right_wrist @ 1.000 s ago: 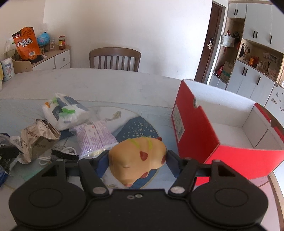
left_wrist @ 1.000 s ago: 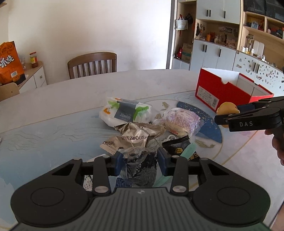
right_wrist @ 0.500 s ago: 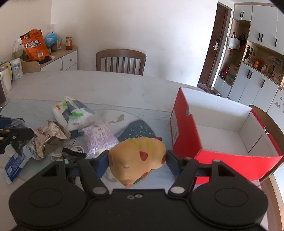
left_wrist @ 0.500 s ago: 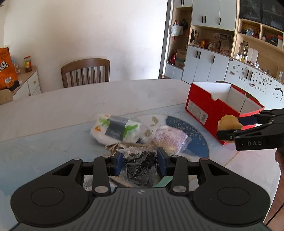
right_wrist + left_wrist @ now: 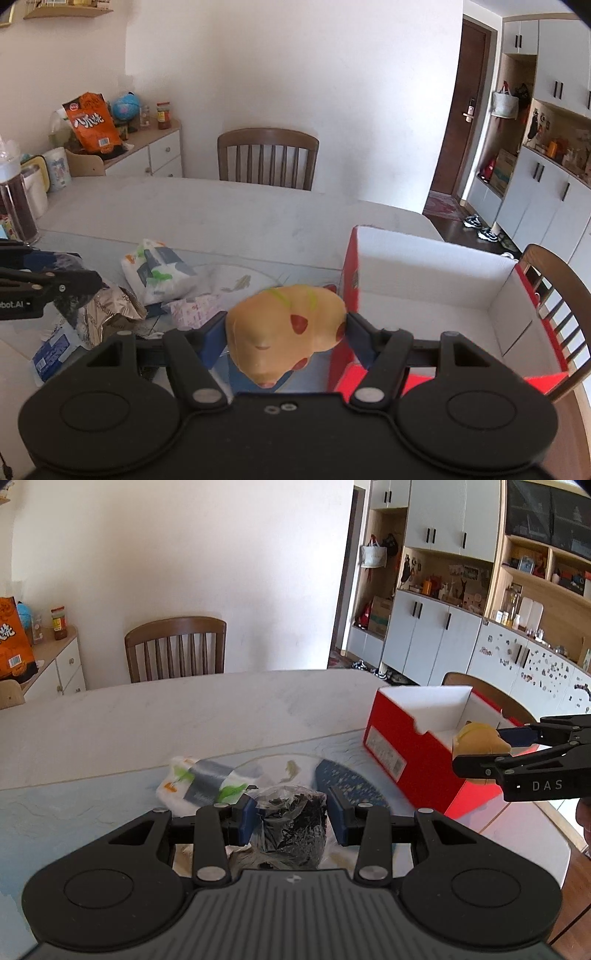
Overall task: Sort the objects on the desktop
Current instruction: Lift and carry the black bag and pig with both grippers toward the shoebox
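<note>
My left gripper (image 5: 290,821) is clamped on a crinkly dark packet (image 5: 291,827), held clear above the table (image 5: 147,716). My right gripper (image 5: 286,334) pinches a yellow squishy toy (image 5: 286,326) with red marks, its blue pads pressed to both sides, just beside the near left corner of the red box (image 5: 436,273) at my two o'clock. Below, at ten o'clock from the toy, I see a heap of wrappers: a silver bag (image 5: 110,310), a pink pack (image 5: 192,312), and farther out a white tissue pack (image 5: 159,271). At twelve o'clock, beyond the far table edge, stands a chair (image 5: 267,158).
</note>
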A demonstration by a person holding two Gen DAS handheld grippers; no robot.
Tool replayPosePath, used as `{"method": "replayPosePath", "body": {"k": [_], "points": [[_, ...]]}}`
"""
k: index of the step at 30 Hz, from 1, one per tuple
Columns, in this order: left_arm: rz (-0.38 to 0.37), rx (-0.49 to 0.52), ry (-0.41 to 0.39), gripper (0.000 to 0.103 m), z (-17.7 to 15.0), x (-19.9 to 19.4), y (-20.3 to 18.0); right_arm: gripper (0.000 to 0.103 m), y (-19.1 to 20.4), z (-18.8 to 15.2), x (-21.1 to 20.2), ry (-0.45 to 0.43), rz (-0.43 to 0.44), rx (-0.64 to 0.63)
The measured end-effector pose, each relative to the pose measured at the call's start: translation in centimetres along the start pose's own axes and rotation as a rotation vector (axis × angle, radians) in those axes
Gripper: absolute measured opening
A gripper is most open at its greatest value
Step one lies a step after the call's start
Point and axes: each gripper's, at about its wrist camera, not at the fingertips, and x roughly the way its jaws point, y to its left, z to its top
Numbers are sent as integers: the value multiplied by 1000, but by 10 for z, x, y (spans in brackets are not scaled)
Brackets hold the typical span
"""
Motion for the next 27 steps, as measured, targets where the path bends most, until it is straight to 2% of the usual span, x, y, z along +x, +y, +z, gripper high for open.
{"method": "replayPosePath", "body": {"k": [12,19,27], "points": [[-4,-31,-13,39,26,9,-55,67,-63,7,-20,-55,17,-16],[9,-5,-19,39,37,19,-88,68,-101,4,-18,-71,20,-7],[-11,19,-23,39,55,41,-123,68,-136,3,-13,-74,11,-22]]}}
